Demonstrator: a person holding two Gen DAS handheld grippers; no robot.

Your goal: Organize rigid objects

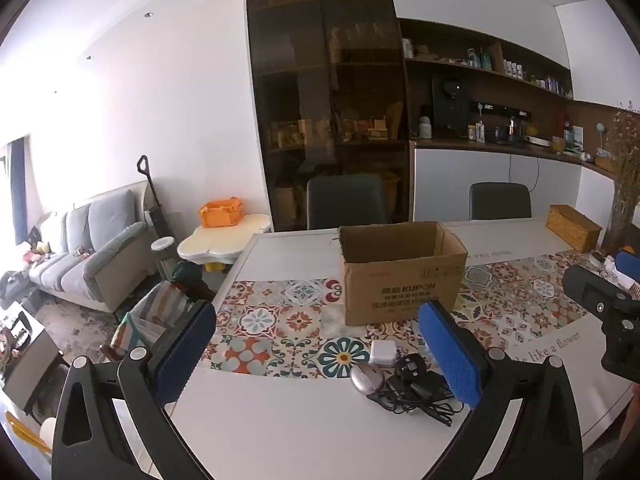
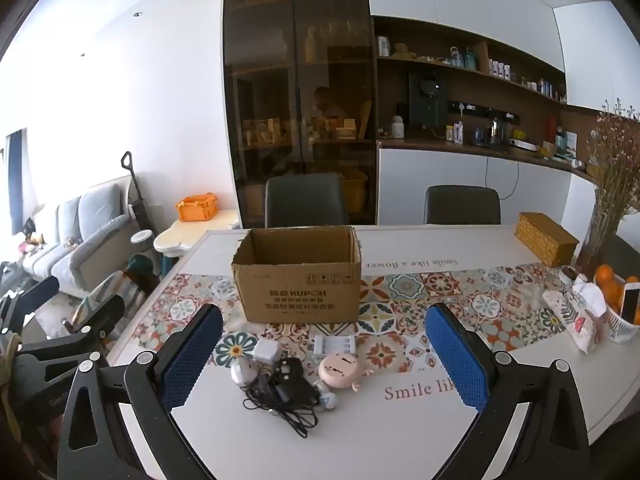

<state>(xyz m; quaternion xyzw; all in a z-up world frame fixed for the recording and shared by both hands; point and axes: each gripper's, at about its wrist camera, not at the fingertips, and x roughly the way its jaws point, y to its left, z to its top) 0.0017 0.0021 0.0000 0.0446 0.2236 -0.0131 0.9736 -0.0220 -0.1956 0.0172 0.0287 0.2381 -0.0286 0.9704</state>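
Holding both tools above the near edge of the white surface (image 2: 400, 440), you have the left gripper (image 1: 316, 350) and the right gripper (image 2: 324, 354) tilted a little downward, each with its jaws spread wide and nothing between the blue pads. A small pile of gadgets lies in front of you on the surface, where the patterned runner (image 2: 440, 292) meets the bare white. From the right wrist view you can see a white charger cube (image 2: 267, 351), a silver mouse (image 2: 244, 372), a black adapter (image 2: 294, 380) with its tangled black cable (image 2: 280, 406), a white battery holder (image 2: 334, 345) and a round pink toy (image 2: 340, 369), all touching or just beside one another. From the left wrist view the mouse (image 1: 366, 378) and charger cube (image 1: 382, 353) sit just left of your right-hand pad. Behind the pile an open cardboard box (image 2: 298, 276) stands upright on the runner, its inside empty as far as you can see. A woven basket (image 2: 546, 238) sits far right, near a vase of dried flowers (image 2: 608, 200).
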